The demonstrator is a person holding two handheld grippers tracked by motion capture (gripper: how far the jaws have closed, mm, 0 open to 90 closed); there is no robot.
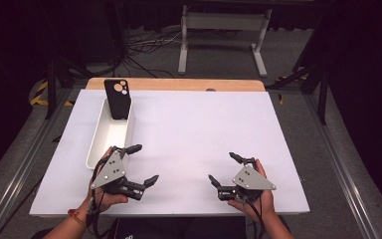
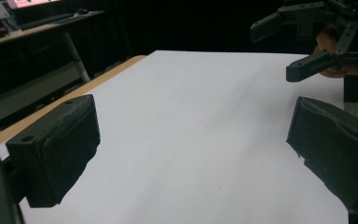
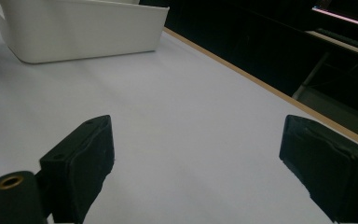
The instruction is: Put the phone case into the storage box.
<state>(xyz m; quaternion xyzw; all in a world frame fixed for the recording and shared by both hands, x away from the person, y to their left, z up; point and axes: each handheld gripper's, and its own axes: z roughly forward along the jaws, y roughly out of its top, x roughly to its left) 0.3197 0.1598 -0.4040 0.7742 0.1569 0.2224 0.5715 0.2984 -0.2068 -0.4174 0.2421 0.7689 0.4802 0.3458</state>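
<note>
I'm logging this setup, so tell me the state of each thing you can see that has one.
left tongs: open, holding nothing.
right tongs: open, holding nothing.
phone case: standing up, leaning at the far end of the bin.
white bin: upright on the table, otherwise bare inside.

You have two grippers at the near edge of the tabletop, a left gripper [image 1: 143, 165] and a right gripper [image 1: 223, 169], plus one white bin [image 1: 104, 137] along the left edge and one black phone case [image 1: 117, 98] standing in it.
</note>
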